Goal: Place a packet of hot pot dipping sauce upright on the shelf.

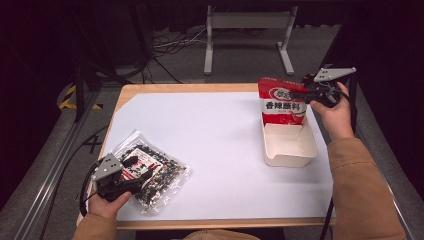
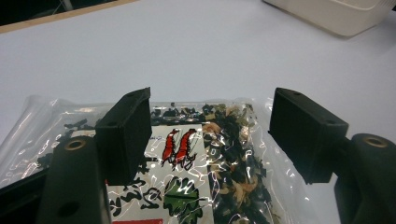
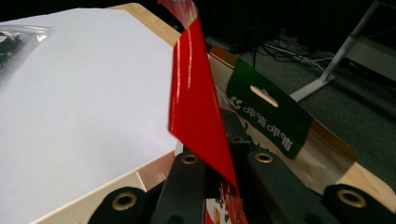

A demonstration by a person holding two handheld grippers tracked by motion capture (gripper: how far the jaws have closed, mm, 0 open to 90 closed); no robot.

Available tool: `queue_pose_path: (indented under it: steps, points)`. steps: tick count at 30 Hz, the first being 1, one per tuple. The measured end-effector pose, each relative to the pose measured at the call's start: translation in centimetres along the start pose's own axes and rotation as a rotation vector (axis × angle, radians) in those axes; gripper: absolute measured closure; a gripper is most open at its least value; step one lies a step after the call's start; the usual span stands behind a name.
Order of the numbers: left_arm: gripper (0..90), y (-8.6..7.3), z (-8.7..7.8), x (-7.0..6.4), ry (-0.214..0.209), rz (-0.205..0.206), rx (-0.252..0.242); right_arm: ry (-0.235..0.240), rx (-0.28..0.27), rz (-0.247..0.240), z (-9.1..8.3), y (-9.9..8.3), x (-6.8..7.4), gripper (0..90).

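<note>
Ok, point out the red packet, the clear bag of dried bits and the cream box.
red packet (image 1: 282,102), high view, on its printed front.
clear bag (image 2: 233,172), left gripper view, on the dark contents between the open jaws.
cream box (image 1: 292,159), high view, on its near wall.

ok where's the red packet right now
In the high view the red packet stands at the table's far right, upright in the white tray's far end, pinched by the right tongs.

Tan sleeves cover both forearms at the frame's bottom. Each black gripper, left and right, carries a grey 3-cornered plate, brass-ringed screw holes and 1 black cable.
</note>
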State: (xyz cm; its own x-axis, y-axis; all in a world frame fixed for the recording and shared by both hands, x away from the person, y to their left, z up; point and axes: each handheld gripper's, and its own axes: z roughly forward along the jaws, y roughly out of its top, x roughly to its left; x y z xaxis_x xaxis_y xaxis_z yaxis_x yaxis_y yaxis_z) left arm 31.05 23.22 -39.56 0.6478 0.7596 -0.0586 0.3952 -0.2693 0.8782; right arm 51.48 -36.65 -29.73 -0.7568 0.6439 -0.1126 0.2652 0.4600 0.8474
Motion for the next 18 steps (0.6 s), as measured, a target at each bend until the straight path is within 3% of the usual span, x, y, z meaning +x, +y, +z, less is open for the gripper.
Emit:
queue_pose_path:
  steps: [3,10,18]
  points:
    - [30.0,0.0,0.0,0.0,-0.001,-0.003,0.000,-0.023,0.025,0.016,-0.2,-0.2,-0.2,88.4]
    - [30.0,0.1,0.1,0.0,-0.003,0.003,0.001,-0.064,0.039,0.113,-0.6,-1.6,-0.8,87.3]
    - [29.6,0.1,0.1,0.1,0.003,-0.001,-0.005,-0.072,0.020,0.131,-0.6,-1.5,-0.7,81.4]
